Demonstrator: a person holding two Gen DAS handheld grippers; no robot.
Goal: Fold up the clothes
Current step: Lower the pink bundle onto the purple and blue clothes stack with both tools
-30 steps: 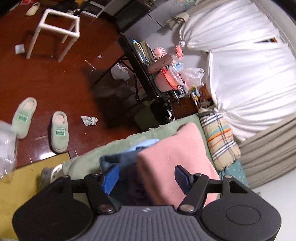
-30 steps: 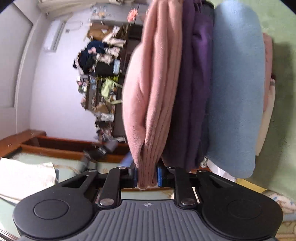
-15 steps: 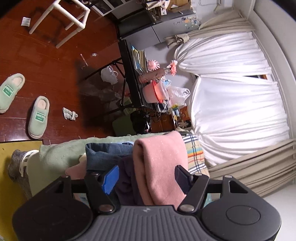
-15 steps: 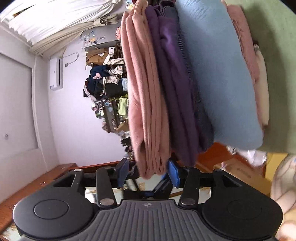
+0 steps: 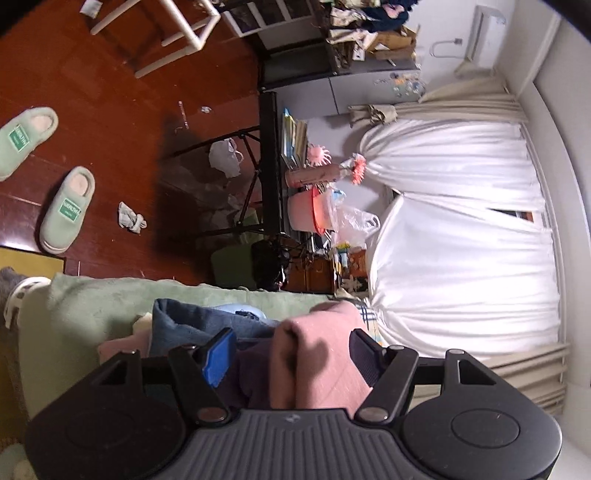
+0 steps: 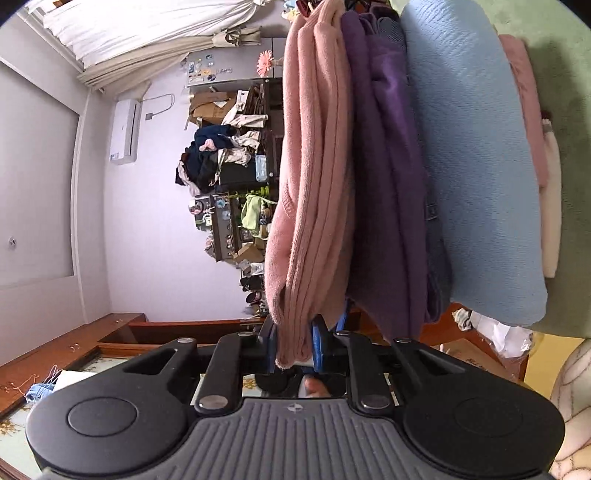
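A stack of folded clothes lies on a green blanket (image 5: 110,299) (image 6: 554,55), seen sideways in both views. Its layers are a pink garment (image 6: 314,166), a purple garment (image 6: 388,184), dark denim and a light blue garment (image 6: 472,166). My right gripper (image 6: 295,345) is closing and its blue pads pinch the pink garment's near edge. My left gripper (image 5: 291,350) is closing around the pink garment (image 5: 317,354) and the purple garment (image 5: 251,373). The left pad's blue face still shows beside the denim (image 5: 192,325).
Two green slippers (image 5: 66,210) and a white stool (image 5: 173,33) stand on the dark wooden floor. A cluttered black table (image 5: 269,166) sits before white curtains (image 5: 461,240). A striped pillow (image 5: 369,317) lies past the stack. Crowded shelves (image 6: 229,192) line the far wall.
My left gripper sank and rolled, and its jaws narrowed around the pink and purple layers. My right gripper opened around the pink edge, then closed on it again.
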